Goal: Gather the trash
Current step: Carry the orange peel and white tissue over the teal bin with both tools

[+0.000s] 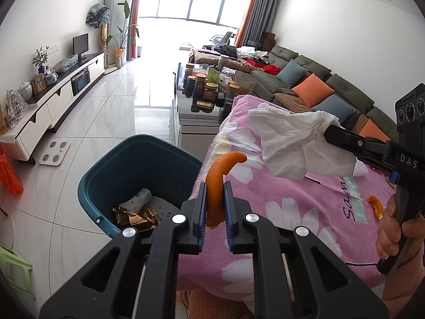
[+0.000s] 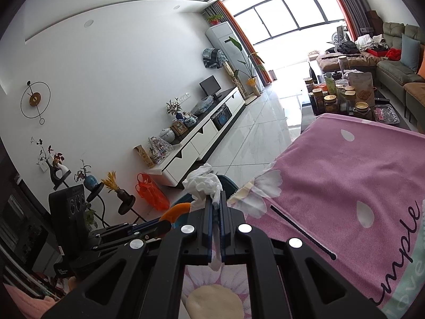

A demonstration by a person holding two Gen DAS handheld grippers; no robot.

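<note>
- The black right gripper (image 1: 328,133) bore white letters "DAS" on its body.
- The pink flowered cloth (image 2: 345,175) carried dark script reading "…mple" and pale "love".

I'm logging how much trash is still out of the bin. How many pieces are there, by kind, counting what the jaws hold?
Orange peel: 2, one in the left gripper, one lying on the pink cloth
Tissue: 1, in the right gripper
Total: 3
</note>
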